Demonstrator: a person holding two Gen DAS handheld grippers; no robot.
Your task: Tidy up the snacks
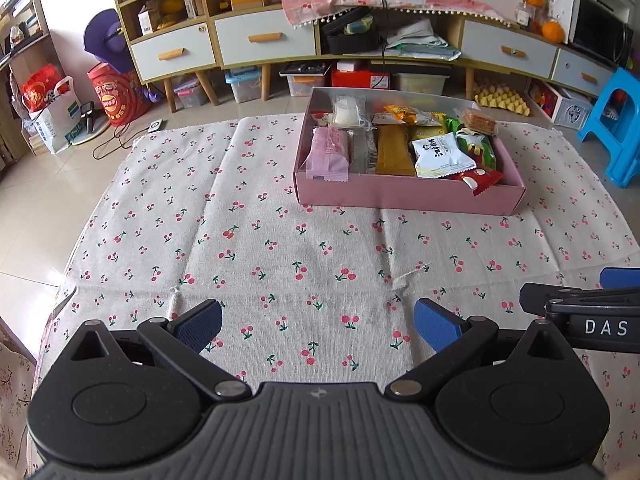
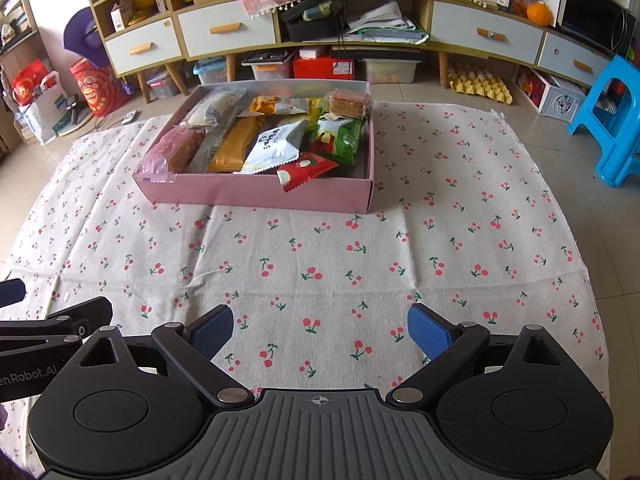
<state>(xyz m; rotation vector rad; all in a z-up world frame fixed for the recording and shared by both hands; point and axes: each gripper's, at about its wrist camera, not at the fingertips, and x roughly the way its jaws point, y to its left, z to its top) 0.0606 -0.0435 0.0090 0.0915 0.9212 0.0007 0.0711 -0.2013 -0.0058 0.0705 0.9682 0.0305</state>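
Both grippers, left & right, fingers wide apart, nothing between.

Both wrist views low over cherry cloth, facing pink box; seemingly side by side.

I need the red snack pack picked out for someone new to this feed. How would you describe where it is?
Find the pink box on the cherry-print cloth. Look at its near wall, toward the right end, where one pack pokes over the rim. That is the red pack: bright red with white ovals, lying just in front of the white pack and beside the green one.
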